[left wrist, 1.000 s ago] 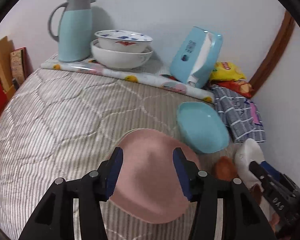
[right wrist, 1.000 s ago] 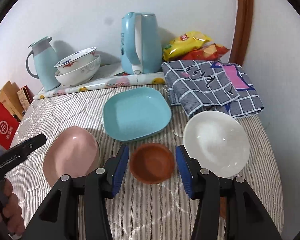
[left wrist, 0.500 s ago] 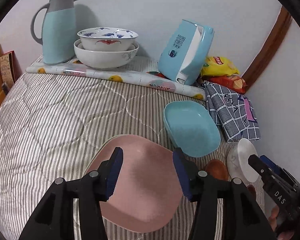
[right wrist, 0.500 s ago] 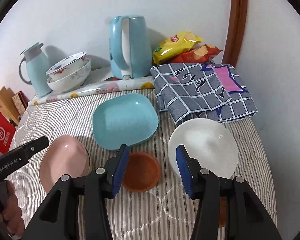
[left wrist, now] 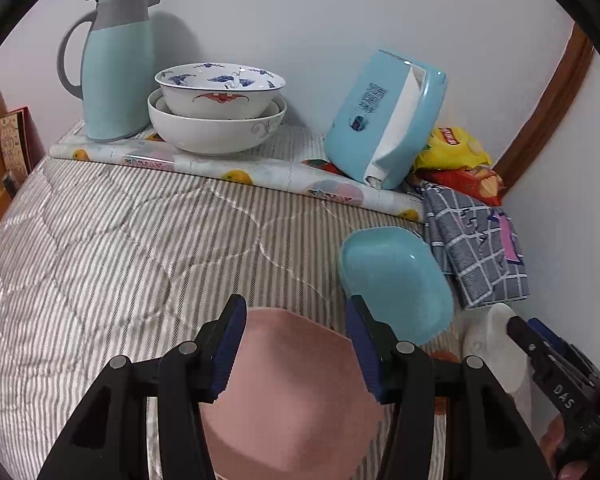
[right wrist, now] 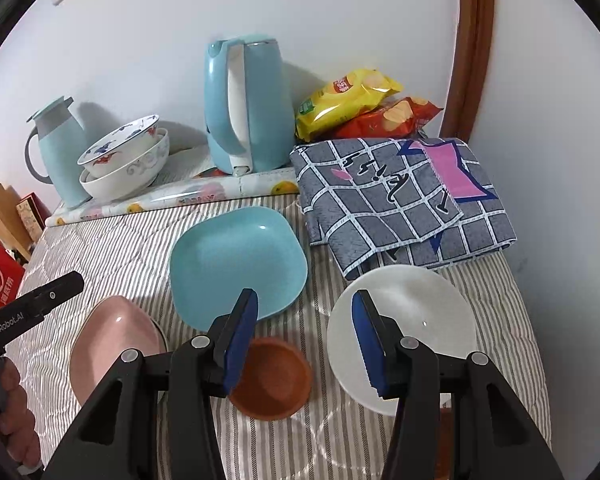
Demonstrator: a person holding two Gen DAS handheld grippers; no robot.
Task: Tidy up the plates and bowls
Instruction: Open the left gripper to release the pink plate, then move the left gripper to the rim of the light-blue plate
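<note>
Both grippers have drifted sideways without grasping. The left gripper (left wrist: 296, 344) hangs with fingers released over the pink plate (left wrist: 292, 400); the right gripper (right wrist: 304, 340), fingers released, now has the brown bowl (right wrist: 274, 378) at seven o'clock. Sorting seems barely begun.

Both my tongs hang open, angled steeply downward

My left tongs (left wrist: 296, 344) point down with the blue-padded fingers (left wrist: 229, 342) parted and nothing pressed between them. My right tongs (right wrist: 306, 340) sit alongside at the same tilt, their pads (right wrist: 368, 342) equally spread and gripping nothing. In the right view my left hand (right wrist: 14, 412) shows at the lower left edge, wrapped around the black handle of its tongs.
</note>
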